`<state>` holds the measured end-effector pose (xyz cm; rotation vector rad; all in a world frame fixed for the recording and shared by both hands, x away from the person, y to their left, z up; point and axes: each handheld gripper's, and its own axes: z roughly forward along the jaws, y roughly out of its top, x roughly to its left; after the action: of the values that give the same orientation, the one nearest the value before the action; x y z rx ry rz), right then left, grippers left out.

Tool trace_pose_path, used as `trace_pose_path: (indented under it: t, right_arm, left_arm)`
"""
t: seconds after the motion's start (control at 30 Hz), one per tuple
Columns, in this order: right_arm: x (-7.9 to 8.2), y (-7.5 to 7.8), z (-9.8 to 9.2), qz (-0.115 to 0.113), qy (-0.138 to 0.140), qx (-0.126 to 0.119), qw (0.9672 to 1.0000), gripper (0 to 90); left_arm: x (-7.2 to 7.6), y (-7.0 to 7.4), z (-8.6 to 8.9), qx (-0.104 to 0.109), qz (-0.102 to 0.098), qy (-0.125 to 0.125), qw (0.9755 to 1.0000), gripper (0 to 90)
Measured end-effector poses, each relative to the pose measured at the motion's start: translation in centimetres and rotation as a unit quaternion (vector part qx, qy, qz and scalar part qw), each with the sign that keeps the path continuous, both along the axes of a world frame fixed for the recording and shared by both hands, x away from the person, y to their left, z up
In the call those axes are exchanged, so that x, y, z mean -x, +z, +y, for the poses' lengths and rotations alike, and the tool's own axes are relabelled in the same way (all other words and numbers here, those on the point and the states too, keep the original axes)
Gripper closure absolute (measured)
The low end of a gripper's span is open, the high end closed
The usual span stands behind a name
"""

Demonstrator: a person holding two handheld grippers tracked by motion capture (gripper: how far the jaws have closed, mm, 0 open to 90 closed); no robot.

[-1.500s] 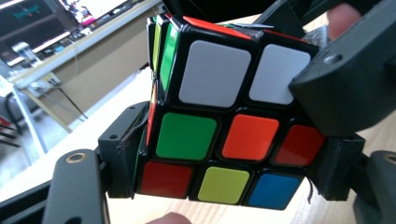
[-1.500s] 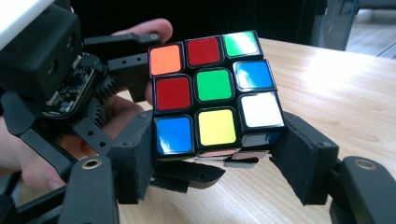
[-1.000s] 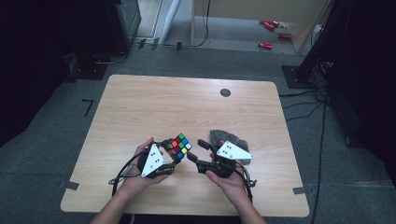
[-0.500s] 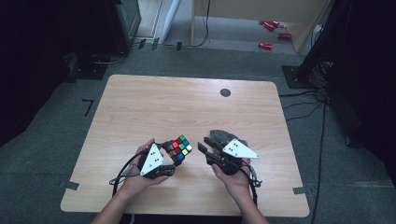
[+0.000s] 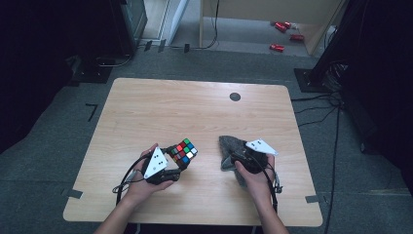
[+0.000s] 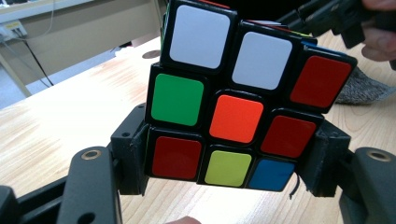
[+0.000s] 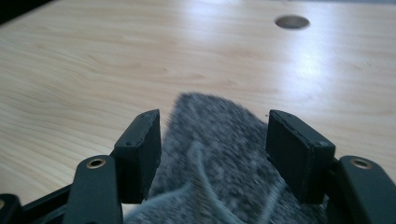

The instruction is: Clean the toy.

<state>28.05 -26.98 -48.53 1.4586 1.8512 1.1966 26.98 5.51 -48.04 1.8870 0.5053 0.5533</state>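
Our right tool (image 5: 233,157) has just swung away from the cube toward the right half of the worktop, and its jaws have just been opening. In the right gripper view they stand apart with the grey, fuzzy knitted cloth (image 7: 224,158) lying loosely between them; the pads do not press it. In the high view the same cloth (image 5: 228,147) lies rumpled on the wood under that tool, well apart from the cube.

Our left tool (image 5: 176,165) has not shifted. Its jaws are narrow and clamped on the lowest layer of the multicoloured plastic puzzle cube (image 6: 238,102), held raised above the pale wooden worktop (image 5: 160,112), left of centre and near us (image 5: 184,150).

Reading: we judge the cloth has been let go or is about to be regripped, and the wiping of the cube is paused, since cloth and cube are no longer together.

Around: a small dark round hole (image 5: 235,96) toward the far edge. Nothing lies between the two tools. The cloth's loose folds could snag a jaw on the next grasp.
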Motion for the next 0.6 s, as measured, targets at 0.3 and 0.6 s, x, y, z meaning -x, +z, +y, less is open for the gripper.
trace_pose_path:
  t: [0.3, 0.6]
  right_arm:
    - [-0.8, -2.3, -0.2, 0.056, -0.021, 0.047, 0.9971, 45.7]
    - [-0.7, -2.9, -0.3, 0.069, 0.002, 0.037, 0.9969, 73.5]
  left_arm:
    - [0.0, 0.2, 0.2, 0.012, 0.006, 0.0, 0.9999, 33.1]
    - [-0.1, 0.4, 0.5, 0.024, 0.013, 0.0, 0.9996, 33.1]
